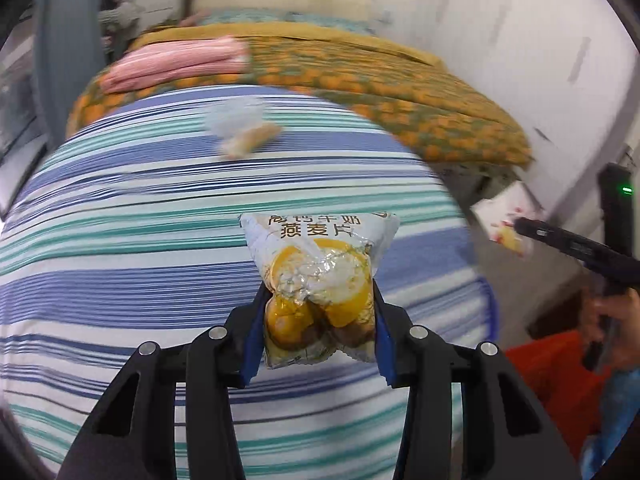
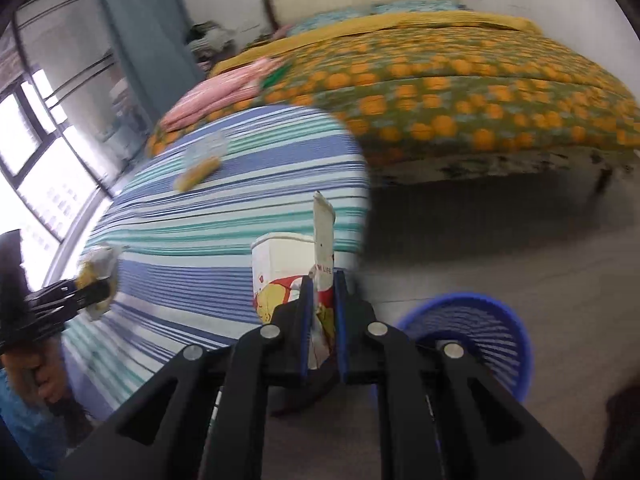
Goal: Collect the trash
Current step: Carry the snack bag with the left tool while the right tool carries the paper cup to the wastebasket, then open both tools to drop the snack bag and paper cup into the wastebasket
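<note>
My left gripper (image 1: 319,292) is shut on a crinkled silver and yellow oatmeal packet (image 1: 320,256), held above the striped bed sheet (image 1: 120,240). My right gripper (image 2: 324,280) is shut on the wall of a white paper cup (image 2: 280,268) with a red and yellow print, held over the bed's edge. In the left wrist view the cup (image 1: 502,218) shows at the right in the other gripper. In the right wrist view the packet (image 2: 98,268) shows at the left. A clear bag with a yellowish scrap (image 1: 240,128) (image 2: 200,164) lies further up the sheet.
A blue slatted basket (image 2: 472,336) stands on the grey floor to the right of the bed. A red object (image 1: 552,364) sits low at the right. An orange-patterned quilt (image 2: 460,92) and folded pink cloth (image 1: 176,64) cover the far half of the bed.
</note>
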Action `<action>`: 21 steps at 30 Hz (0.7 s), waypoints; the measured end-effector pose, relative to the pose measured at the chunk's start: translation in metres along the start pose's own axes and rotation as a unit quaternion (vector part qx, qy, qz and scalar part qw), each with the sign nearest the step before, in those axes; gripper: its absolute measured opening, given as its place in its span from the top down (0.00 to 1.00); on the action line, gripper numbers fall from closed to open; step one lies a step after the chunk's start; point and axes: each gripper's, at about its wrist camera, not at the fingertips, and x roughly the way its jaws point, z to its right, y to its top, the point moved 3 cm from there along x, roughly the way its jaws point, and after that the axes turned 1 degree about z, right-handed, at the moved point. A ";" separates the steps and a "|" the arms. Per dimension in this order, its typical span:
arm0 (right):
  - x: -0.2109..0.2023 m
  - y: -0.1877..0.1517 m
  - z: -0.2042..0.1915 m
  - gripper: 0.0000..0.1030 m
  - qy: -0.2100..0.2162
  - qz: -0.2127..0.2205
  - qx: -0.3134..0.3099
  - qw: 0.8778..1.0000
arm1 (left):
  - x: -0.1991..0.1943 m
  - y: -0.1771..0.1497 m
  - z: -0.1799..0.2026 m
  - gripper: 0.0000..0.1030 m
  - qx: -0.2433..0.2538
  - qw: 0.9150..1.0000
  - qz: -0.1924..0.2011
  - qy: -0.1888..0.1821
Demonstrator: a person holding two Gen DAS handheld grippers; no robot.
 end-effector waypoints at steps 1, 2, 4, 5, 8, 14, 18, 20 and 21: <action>-0.005 -0.002 0.016 0.90 -0.014 0.003 0.007 1.000 | 0.005 0.003 0.024 0.57 0.011 1.000 -0.005 -0.020; -0.010 -0.005 0.031 0.90 -0.027 0.004 0.014 1.000 | 0.008 0.004 0.039 0.57 0.016 0.999 -0.008 -0.032; -0.017 -0.009 0.051 0.90 -0.047 0.005 0.020 0.999 | 0.016 0.007 0.073 0.57 0.029 0.998 -0.018 -0.058; -0.018 -0.011 0.062 0.90 -0.058 0.005 0.022 0.998 | 0.022 0.009 0.092 0.57 0.037 0.996 -0.023 -0.072; -0.022 -0.020 0.096 0.90 -0.099 0.004 0.024 0.995 | 0.041 0.008 0.145 0.57 0.061 0.993 -0.037 -0.099; -0.016 -0.043 0.150 0.90 -0.124 -0.011 0.071 0.990 | 0.098 -0.007 0.223 0.56 0.095 0.987 -0.074 -0.109; -0.013 -0.049 0.167 0.90 -0.126 -0.017 0.088 0.988 | 0.139 -0.018 0.240 0.56 0.096 0.985 -0.102 -0.104; -0.012 -0.052 0.174 0.90 -0.124 -0.020 0.096 0.987 | 0.159 -0.019 0.242 0.56 0.090 0.984 -0.113 -0.102; -0.011 -0.053 0.177 0.90 -0.123 -0.022 0.099 0.987 | 0.168 -0.020 0.245 0.56 0.089 0.984 -0.117 -0.100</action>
